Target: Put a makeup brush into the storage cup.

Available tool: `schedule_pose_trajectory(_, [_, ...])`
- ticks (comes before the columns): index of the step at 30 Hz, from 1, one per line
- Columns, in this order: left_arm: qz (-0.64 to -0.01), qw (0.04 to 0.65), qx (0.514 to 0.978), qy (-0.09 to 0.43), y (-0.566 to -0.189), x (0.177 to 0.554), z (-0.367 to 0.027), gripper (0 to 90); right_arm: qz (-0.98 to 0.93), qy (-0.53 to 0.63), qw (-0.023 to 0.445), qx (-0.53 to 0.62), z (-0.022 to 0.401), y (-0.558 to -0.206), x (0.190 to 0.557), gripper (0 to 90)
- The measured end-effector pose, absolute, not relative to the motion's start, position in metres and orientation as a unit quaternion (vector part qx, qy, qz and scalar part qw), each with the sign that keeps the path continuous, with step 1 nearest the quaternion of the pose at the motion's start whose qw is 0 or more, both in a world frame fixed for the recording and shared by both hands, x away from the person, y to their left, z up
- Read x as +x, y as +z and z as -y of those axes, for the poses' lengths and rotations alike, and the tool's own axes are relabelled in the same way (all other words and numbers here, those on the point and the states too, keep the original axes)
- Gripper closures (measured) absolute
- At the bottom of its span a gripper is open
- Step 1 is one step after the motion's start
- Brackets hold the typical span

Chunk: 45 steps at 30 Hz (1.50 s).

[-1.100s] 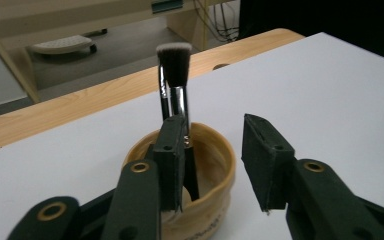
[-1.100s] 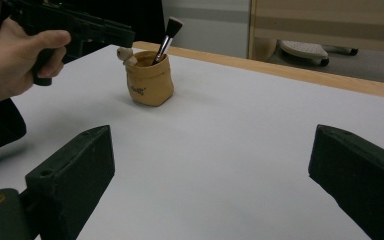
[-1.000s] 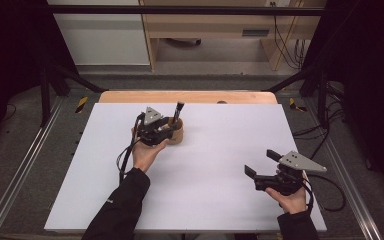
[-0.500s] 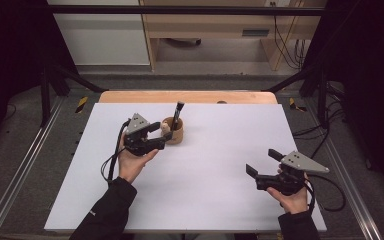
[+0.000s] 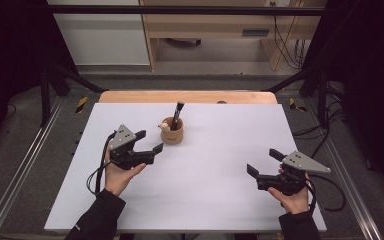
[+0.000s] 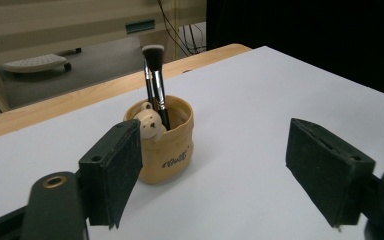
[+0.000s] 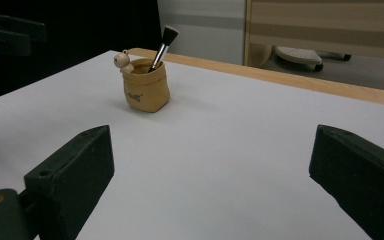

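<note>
Jaws of our left gripper (image 5: 146,141) stand spread with nothing between them; they have just been opening; in the left gripper view the pads (image 6: 114,170) frame bare white table (image 6: 260,100). Tan holder cup (image 6: 166,142) sits just beyond the one jaw, slightly behind its tip, not touching it; in the high view the cup (image 5: 172,131) is just ahead of these jaws. Makeup brush (image 6: 155,80) stands in the cup, bristles up, leaning a little; a small bear figure (image 6: 148,122) perches on the cup's rim nearest the jaw. Right gripper (image 5: 262,163) jaws also spread wide and empty; in its own view the cup (image 7: 145,90) lies well ahead of the jaws, toward the left-hand one (image 7: 75,175); we hold this gripper low over the table.
</note>
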State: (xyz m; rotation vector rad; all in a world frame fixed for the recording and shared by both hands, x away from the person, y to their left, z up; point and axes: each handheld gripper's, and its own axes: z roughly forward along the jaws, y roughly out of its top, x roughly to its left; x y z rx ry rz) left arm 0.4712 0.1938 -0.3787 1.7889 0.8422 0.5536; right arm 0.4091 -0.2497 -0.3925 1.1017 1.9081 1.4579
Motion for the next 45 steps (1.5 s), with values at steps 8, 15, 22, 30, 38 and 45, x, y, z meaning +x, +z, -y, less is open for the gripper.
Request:
schedule_pose_trajectory(8, [-0.362,0.517,0.739,0.238,-0.383,0.457,-0.214,16.1,-0.699,0.535,0.248,0.405,0.251,-0.392,0.409,4.8])
schedule_pose_trajectory(15, [-0.374,0.521,0.728,0.242,-0.386,0.449,-0.234,13.6,-0.698,0.535,0.248,0.406,0.252,-0.392,0.408,4.6])
schedule_pose_trajectory(22, [-0.384,0.519,0.722,0.25,-0.389,0.443,-0.25,11.9,-0.7,0.532,0.248,0.406,0.253,-0.393,0.409,4.5])
schedule_pose_trajectory(30, [-0.389,0.514,0.722,0.253,-0.393,0.434,-0.267,9.7,-0.701,0.531,0.246,0.407,0.251,-0.394,0.409,4.5])
schedule_pose_trajectory(38, [-0.4,0.512,0.714,0.26,-0.397,0.423,-0.283,8.5,-0.703,0.528,0.246,0.408,0.251,-0.395,0.409,4.1])
schedule_pose_trajectory(45, [-0.41,0.514,0.707,0.261,-0.401,0.418,-0.297,8.2,-0.703,0.526,0.245,0.41,0.251,-0.397,0.409,4.0])
